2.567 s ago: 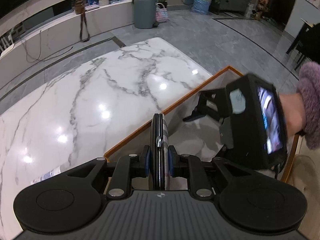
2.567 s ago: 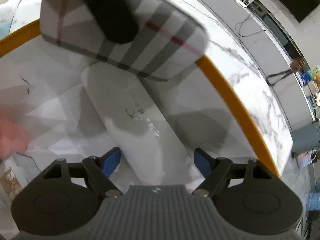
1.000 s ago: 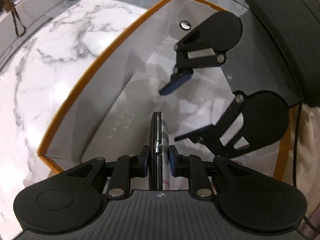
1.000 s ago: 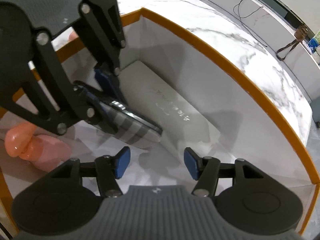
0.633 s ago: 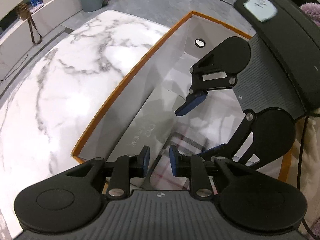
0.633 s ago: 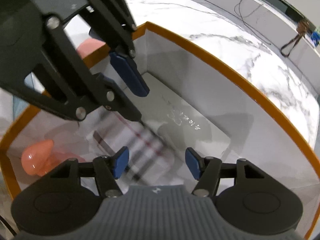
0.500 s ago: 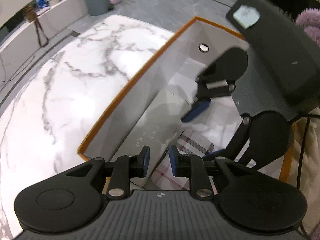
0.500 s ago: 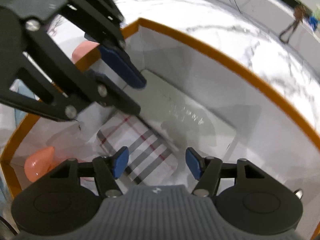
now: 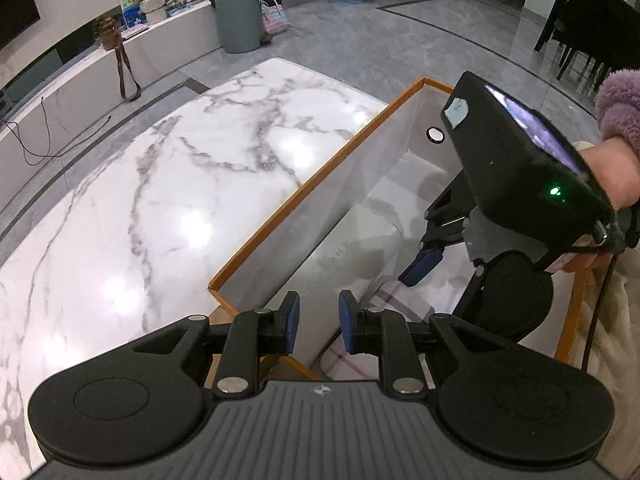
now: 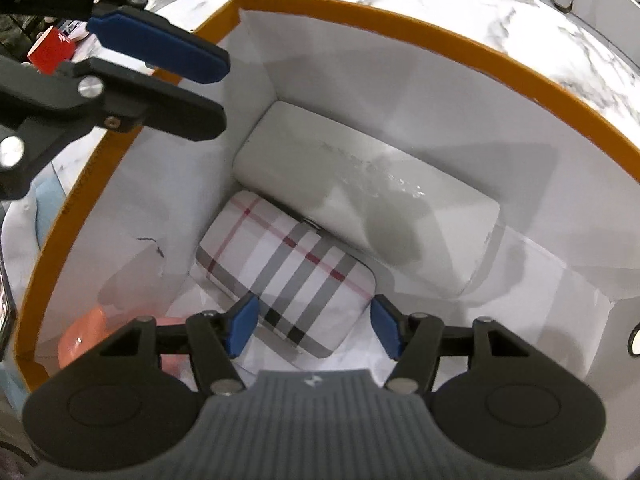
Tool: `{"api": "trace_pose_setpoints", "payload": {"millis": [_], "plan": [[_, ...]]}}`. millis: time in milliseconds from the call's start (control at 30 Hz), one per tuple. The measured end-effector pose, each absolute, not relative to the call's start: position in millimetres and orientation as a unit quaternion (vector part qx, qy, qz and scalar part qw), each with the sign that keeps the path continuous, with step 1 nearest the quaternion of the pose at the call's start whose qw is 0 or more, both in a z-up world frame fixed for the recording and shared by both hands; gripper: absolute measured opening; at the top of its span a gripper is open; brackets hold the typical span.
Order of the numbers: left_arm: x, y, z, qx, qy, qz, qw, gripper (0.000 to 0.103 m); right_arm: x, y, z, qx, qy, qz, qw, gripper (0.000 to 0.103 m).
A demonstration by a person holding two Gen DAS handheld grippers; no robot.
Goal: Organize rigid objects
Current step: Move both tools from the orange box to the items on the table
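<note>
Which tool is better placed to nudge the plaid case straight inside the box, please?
Probably the right tool: it hangs inside the box, straddling the plaid case. The left tool is above the rim, nearly shut.

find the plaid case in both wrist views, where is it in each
Left wrist: the plaid case lies low and right of centre, partly hidden behind the left gripper's right finger.
Right wrist: the case lies flat at centre, beside the white case.
Shared landmark: the orange-rimmed box that holds both.
</note>
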State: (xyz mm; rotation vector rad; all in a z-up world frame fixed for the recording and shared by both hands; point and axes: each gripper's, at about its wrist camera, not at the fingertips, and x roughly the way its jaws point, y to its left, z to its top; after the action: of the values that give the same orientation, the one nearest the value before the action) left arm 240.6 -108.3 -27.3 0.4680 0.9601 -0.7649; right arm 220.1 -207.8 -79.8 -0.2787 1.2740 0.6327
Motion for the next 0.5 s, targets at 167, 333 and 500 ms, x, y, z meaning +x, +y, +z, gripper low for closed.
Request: {"api": "trace_pose_setpoints", "payload": {"millis": [167,333,500], "plan": [[230.3,-103.7,-25.1,0.210,0.442,-0.356,0.796,0.025,217.0,-197.0,-78.1,-0.135,0.577,0.284,0.754,0.060],[227.4,-98.0,-19.4,0.207,0.444,-0.359,0.795,0.025,207.5,-188.5,-67.8,-0.168,0.562,0.270,0.763,0.060],[215.7,-86.2,-6.7,0.206,0.426,-0.354,0.807,0.025,192.6,-181.2,-43.9,-0.200,0.517,0.241,0.797,0.060]]}}
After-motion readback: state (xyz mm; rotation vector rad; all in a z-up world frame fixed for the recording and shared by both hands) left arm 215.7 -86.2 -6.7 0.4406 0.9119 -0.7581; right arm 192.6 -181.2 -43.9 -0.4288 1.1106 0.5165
